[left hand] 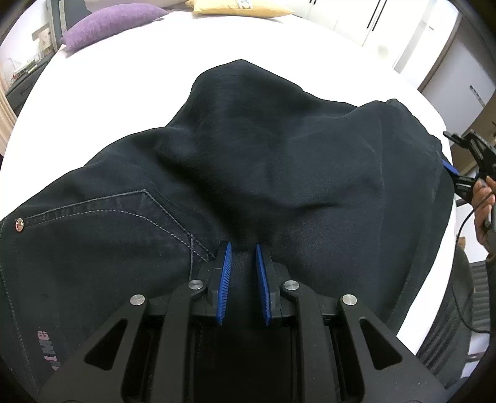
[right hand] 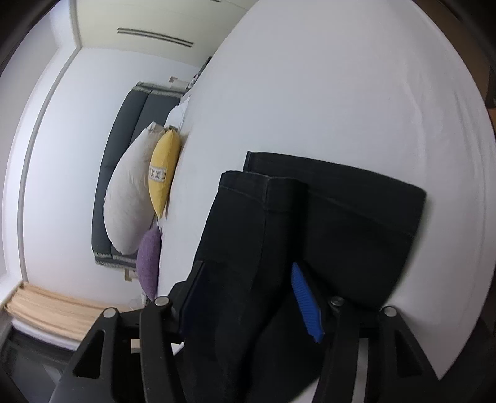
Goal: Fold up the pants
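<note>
Dark navy pants (left hand: 248,161) lie bunched on a white bed (left hand: 124,93), back pocket stitching at the left. My left gripper (left hand: 243,248) is shut on a fold of the pants fabric between its blue pads (left hand: 224,276). My right gripper (right hand: 248,272) is shut on the leg end of the pants (right hand: 248,232); the hem hangs over the bed (right hand: 341,93), with another leg layer (right hand: 356,201) lying flat behind. One blue pad (right hand: 305,303) shows, the other is hidden by cloth. The right gripper also shows at the right edge of the left wrist view (left hand: 449,169).
A purple pillow (left hand: 108,23) and a yellow pillow (left hand: 238,7) lie at the head of the bed. In the right wrist view, a grey pillow (right hand: 130,192), yellow pillow (right hand: 162,173) and purple pillow (right hand: 148,260) sit by a dark headboard (right hand: 124,139). A black chair (left hand: 458,328) stands at right.
</note>
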### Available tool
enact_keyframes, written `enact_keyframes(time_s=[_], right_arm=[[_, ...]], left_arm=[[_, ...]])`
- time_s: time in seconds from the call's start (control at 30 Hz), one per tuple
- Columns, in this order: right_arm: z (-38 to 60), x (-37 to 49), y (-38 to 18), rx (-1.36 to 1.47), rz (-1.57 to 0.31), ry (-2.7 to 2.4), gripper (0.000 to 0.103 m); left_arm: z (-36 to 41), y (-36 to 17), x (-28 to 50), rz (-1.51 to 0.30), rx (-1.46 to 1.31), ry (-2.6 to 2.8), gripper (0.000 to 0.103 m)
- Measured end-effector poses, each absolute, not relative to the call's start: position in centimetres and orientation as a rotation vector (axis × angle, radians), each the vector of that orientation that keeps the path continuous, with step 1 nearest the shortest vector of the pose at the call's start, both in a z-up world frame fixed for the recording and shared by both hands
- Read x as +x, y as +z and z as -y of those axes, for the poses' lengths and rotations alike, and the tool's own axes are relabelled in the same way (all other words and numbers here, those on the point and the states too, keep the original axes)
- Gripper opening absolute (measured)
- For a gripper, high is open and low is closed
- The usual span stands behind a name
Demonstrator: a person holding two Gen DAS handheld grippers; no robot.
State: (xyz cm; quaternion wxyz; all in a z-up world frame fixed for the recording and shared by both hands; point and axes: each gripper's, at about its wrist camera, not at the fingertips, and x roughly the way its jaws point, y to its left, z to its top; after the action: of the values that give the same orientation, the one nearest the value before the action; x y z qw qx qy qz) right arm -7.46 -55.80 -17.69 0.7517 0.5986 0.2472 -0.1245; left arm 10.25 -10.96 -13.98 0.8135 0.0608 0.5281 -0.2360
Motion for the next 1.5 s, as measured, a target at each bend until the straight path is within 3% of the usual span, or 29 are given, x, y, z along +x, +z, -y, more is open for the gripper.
enact_keyframes(time_s=[0.13,0.2,0.47,0.67,1.5], right_arm=[[55.6,-9.1,-18.1,1.297,-0.552,-0.259,0.054],[55.8,-8.2,-18.1,1.299,-0.578,-0.224,0.006],[56.2,-13.5,-15.6,1.274,-0.464,-0.284,0.004],[56.8,-17.1,-18.5,1.373,-0.436,-0.371,0.004],[57.6,-18.7,-20.0,1.341,-0.386,-0.490,0.002]], left_arm=[[11.4,-14.0,10.2,-1.128,0.138,-0.499,0.016],[11.6,-14.0,10.1,-1.129,0.139,-0.495,0.016],[11.7,-14.1,10.2,-1.136,0.125,-0.490,0.016],[11.5,-14.0,10.5,-1.140,0.118,-0.485,0.017],[10.8,-15.0,10.5,-1.111,0.087,-0.504,0.017]])
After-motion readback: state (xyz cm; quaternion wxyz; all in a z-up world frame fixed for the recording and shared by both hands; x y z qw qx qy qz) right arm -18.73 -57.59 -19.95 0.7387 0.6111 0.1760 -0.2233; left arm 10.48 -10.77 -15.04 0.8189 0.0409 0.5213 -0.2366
